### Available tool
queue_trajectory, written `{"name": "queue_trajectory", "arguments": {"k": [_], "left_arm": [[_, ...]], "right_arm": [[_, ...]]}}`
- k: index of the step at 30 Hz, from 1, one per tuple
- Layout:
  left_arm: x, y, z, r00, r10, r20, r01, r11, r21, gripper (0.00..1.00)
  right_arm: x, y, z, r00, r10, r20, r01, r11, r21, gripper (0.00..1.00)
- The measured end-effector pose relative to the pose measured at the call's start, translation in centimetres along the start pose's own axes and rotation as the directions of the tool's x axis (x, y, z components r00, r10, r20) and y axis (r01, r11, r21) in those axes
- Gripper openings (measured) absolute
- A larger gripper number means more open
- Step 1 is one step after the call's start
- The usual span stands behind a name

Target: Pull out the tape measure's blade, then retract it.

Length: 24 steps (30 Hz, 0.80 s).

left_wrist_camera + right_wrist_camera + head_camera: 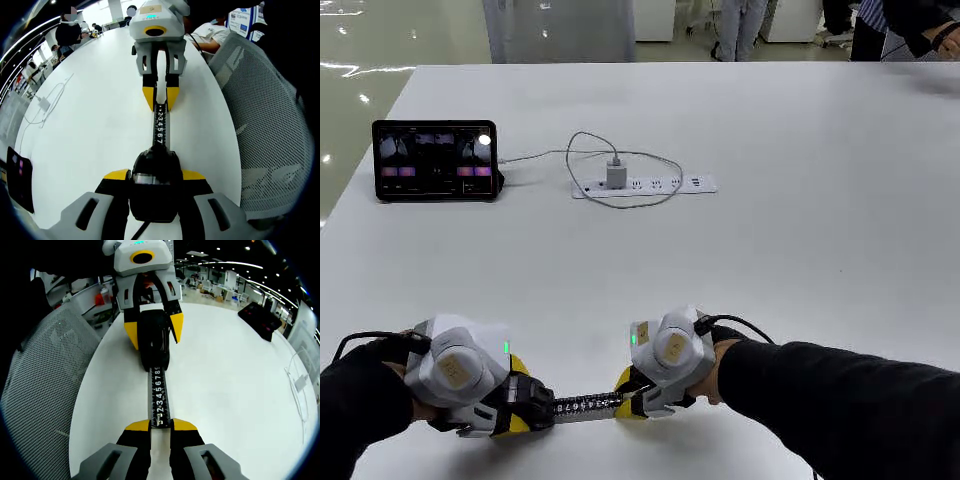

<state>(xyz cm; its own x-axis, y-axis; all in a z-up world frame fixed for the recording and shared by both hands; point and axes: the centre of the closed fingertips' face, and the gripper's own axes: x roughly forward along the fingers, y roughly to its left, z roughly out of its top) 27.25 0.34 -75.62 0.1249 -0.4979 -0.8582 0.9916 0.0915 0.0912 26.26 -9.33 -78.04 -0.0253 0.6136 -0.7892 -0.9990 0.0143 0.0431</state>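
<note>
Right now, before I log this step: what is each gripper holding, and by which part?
The left gripper clamps the tape measure's case; the right gripper pinches the blade at its tip.

The left gripper [155, 176] clamps the black tape measure [154, 197] between its yellow-tipped fingers [116, 175], and the numbered blade [159, 129] runs forward over the white surface [90, 135] to the right gripper [159, 98], which pinches its end.
</note>
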Motion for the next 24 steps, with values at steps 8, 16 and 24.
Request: {"name": "queue_trajectory", "arguments": {"k": [8,16,24], "left_arm": [[0.1,0.1,-0.1,1.0000,0.000,0.002,0.000,1.000,0.000,0.32],[0.1,0.1,-0.1,1.0000,0.000,0.001,0.000,1.000,0.002,0.32],[0.0,0.0,0.0,1.0000,0.003,0.000,-0.003,1.000,0.000,0.32]], "right_arm": [[-0.3,0.0,-0.4,1.0000,-0.001,-0.004,0.001,1.000,0.005,0.10],[-0.6,0.1,-0.8,1.0000,-0.005,-0.006,0.005,1.000,0.010,0.10],[-1.0,0.1,-1.1,1.0000,-0.008,-0.006,0.008,1.000,0.018,0.10]]}}
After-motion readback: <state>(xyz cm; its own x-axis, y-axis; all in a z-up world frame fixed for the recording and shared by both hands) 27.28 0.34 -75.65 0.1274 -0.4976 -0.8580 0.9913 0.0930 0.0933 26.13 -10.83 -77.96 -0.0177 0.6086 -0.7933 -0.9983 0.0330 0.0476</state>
